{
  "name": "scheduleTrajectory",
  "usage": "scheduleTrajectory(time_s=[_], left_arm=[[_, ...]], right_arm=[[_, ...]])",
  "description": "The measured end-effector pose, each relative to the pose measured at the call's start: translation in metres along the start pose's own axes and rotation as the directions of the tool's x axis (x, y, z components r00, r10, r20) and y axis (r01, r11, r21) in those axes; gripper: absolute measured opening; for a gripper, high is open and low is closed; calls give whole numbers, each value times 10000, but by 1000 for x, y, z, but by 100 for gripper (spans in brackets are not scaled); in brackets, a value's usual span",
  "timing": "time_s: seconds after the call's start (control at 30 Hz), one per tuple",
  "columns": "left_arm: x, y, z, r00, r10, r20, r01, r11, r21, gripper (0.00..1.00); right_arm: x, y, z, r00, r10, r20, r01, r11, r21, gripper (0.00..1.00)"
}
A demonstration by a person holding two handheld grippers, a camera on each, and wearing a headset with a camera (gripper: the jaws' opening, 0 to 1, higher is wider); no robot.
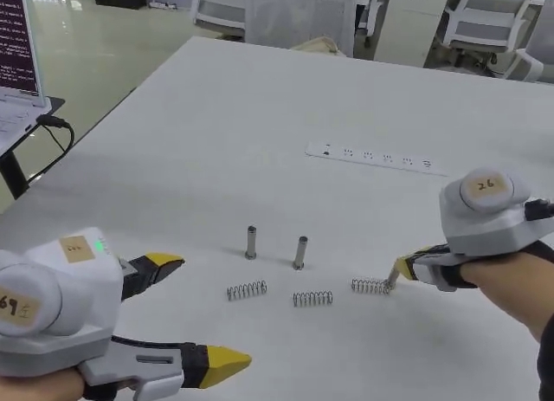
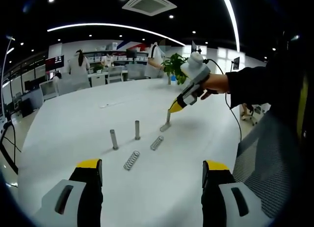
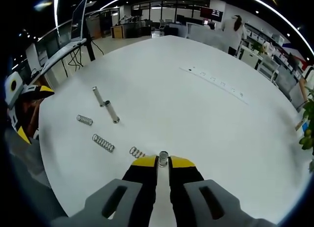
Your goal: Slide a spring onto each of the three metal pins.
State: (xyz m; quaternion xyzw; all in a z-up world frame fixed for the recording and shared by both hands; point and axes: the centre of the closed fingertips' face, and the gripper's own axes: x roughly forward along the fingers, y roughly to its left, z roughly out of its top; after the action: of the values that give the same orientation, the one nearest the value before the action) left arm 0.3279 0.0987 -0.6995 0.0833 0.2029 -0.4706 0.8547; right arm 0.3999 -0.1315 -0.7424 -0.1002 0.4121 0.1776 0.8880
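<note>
With the right gripper (image 1: 400, 269) clenched on the third pin (image 3: 163, 159), tip at the right-hand spring (image 1: 370, 286), threading seems begun; next, push it straight through, while the left gripper (image 1: 210, 311) hangs open at the near left.

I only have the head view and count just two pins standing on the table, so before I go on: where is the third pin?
Observer: The right gripper view shows the right gripper with its claw shut on the third pin, gripped between the yellow tips.
Operator: Is a spring on it yet?
Observer: Not that I can tell. In the left gripper view the pin hangs nearly upright from the claw, its lower end down at the table. The nearest spring lies right beside that end. Whether the pin has entered the coils is too small to tell.
</note>
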Motion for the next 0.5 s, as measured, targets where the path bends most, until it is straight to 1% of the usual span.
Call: scheduleTrajectory(time_s=[0.5], left_arm=[[0, -1, 0, 10000, -39, -11, 39, 10000, 20, 81]], right_arm=[[-3, -3, -7, 10000, -9, 66, 9, 10000, 23, 10]])
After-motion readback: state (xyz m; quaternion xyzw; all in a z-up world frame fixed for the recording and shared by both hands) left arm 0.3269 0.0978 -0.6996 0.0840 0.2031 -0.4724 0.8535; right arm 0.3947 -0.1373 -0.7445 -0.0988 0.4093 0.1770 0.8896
